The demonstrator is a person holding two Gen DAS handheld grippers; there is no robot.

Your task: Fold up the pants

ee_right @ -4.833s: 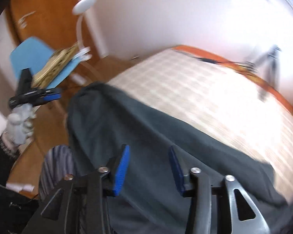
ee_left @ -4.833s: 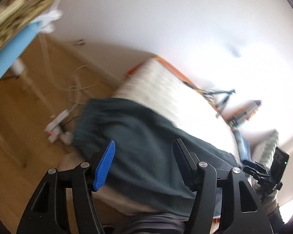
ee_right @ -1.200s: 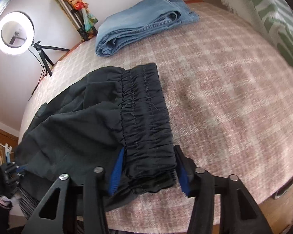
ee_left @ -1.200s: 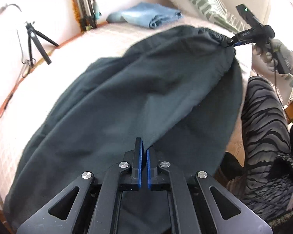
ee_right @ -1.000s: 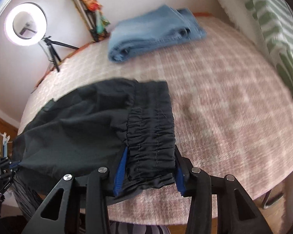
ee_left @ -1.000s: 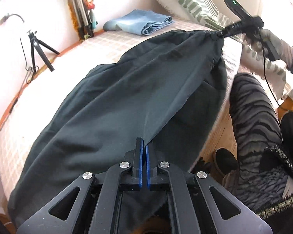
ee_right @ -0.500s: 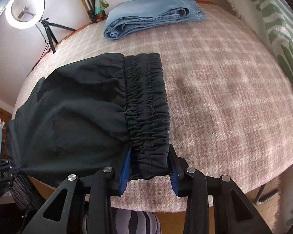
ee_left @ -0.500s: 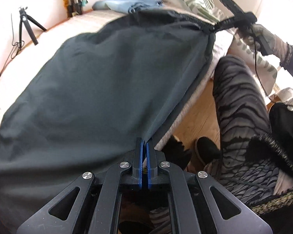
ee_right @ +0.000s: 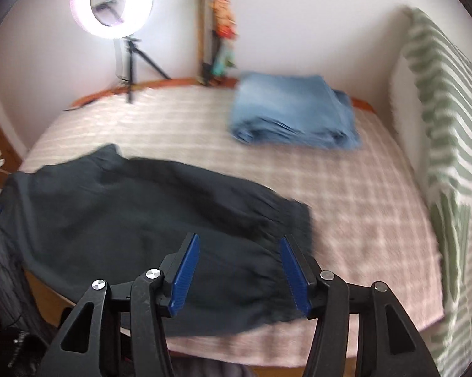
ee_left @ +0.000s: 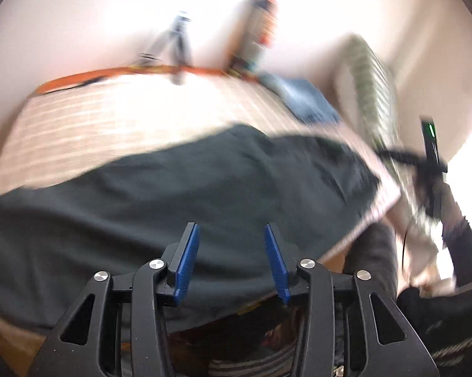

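- Two claws angled down over dark pants (ee_right: 148, 220) spread on the bed (ee_right: 361, 207).
- Left claw (ee_left: 232, 264): opening, nothing gripped.
- Right claw (ee_right: 240, 273): opening, clear of the waistband.

— What carries it all?
— A bed (ee_right: 377, 194) with a pale checked cover.
— And on it?
— Dark pants (ee_right: 148, 220) spread along the near edge, folded blue jeans (ee_right: 295, 116) well apart toward the far side, a tripod (ee_right: 132, 62) at the back.
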